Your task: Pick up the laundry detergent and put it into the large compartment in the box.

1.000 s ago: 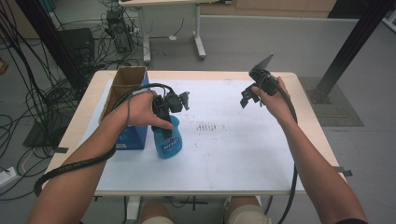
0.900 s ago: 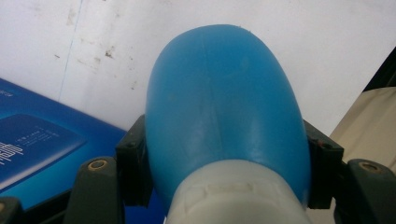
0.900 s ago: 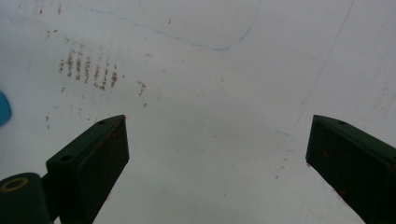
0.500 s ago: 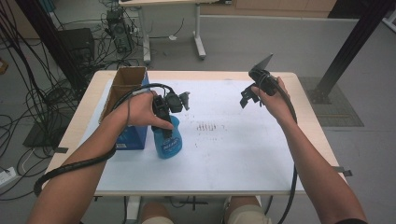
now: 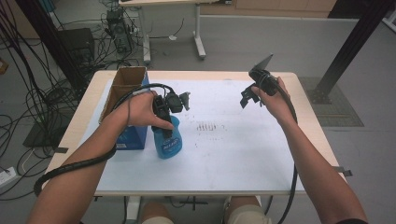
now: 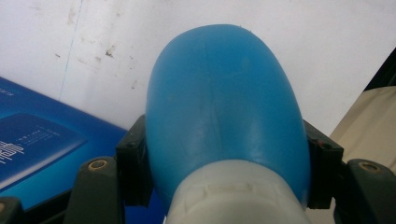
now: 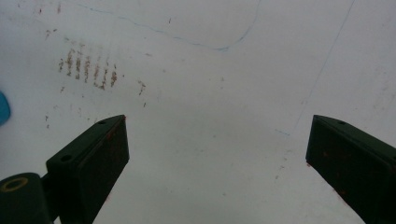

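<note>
- The left gripper (image 5: 169, 122) was clamped on a blue bottle (image 5: 167, 140), its 2 black jaws pressing against opposite sides of the body just above the white neck (image 6: 236, 191).
- The bottle stood upright on the white table (image 5: 243, 154), toward the left and nearer than the middle, touching or just beside a blue box (image 5: 133, 135) on its left.
- An open cardboard box (image 5: 122, 86) sat at the far left of the table, behind the blue box.
- The right gripper (image 5: 248, 97) hung above the far right part of the table, its jaws spread wide with nothing between them.
- A patch of brown marks (image 5: 210, 126) lay on the table between the 2 grippers.
</note>
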Available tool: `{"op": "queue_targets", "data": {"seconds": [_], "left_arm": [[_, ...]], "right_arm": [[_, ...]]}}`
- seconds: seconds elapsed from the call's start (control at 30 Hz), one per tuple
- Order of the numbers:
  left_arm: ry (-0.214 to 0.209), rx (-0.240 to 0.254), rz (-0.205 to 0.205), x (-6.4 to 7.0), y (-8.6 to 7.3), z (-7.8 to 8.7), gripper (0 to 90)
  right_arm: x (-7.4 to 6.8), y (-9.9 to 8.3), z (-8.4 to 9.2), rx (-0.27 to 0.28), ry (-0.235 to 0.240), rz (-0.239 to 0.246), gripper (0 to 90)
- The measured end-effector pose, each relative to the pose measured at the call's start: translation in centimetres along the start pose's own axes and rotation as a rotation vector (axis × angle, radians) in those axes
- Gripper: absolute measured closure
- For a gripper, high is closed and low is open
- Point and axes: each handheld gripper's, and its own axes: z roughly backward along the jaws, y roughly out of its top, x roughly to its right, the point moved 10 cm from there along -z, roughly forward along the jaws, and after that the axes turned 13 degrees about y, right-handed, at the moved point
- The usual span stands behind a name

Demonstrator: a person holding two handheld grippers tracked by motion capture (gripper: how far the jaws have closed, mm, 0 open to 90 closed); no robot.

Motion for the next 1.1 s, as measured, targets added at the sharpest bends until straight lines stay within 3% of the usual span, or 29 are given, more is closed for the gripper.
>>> {"op": "queue_targets", "data": {"seconds": [0.23, 0.4, 0.77, 0.97, 1.1], "left_arm": [[0.002, 0.011, 0.012, -0.1, 0.1, 0.1, 35.8], [-0.004, 0.036, 0.045, -0.8, 0.0, 1.8, 35.9], [0.005, 0.028, 0.111, -2.7, 1.7, 9.7, 36.0], [0.042, -0.001, 0.196, -4.5, 2.6, 14.6, 36.1], [0.066, -0.022, 0.284, -6.2, 2.9, 18.1, 36.2]], "right_arm": [[-0.1, 0.1, -0.1, -0.003, 0.003, 0.007, 5.8], [0.1, 0.1, -0.1, -0.008, 0.000, 0.006, 5.8], [-0.1, 0.0, -0.1, -0.008, -0.001, 0.017, 5.7], [-0.3, -0.2, 0.0, -0.005, 0.001, 0.022, 5.8], [-0.2, -0.4, 0.3, 0.002, 0.003, 0.016, 5.8]]}}
